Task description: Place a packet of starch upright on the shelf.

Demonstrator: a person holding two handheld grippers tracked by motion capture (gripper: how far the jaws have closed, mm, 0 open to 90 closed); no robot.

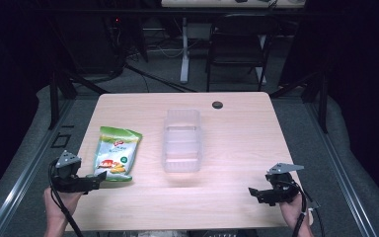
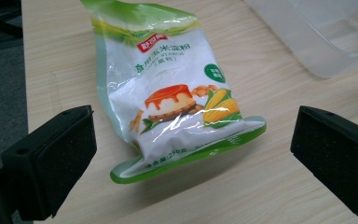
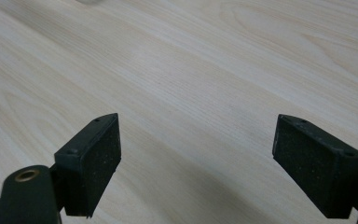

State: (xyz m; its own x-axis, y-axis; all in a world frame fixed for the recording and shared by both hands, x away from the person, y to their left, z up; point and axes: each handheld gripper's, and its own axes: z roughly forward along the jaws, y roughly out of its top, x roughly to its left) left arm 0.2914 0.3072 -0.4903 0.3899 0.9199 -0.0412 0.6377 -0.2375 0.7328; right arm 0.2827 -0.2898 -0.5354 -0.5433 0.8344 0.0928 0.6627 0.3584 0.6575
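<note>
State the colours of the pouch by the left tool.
The pouch is white with green edges, best seen in the left gripper view.

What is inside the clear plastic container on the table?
The clear plastic container looks empty; through its walls only the wooden table shows. The snack bag lies outside, to its left. Glare hides part of its floor.

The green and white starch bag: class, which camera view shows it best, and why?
The left gripper view: the bag lies close up between the open fingers, its corn and cake print readable. The high view shows it small, left of the clear container. The right gripper view faces bare table.
</note>
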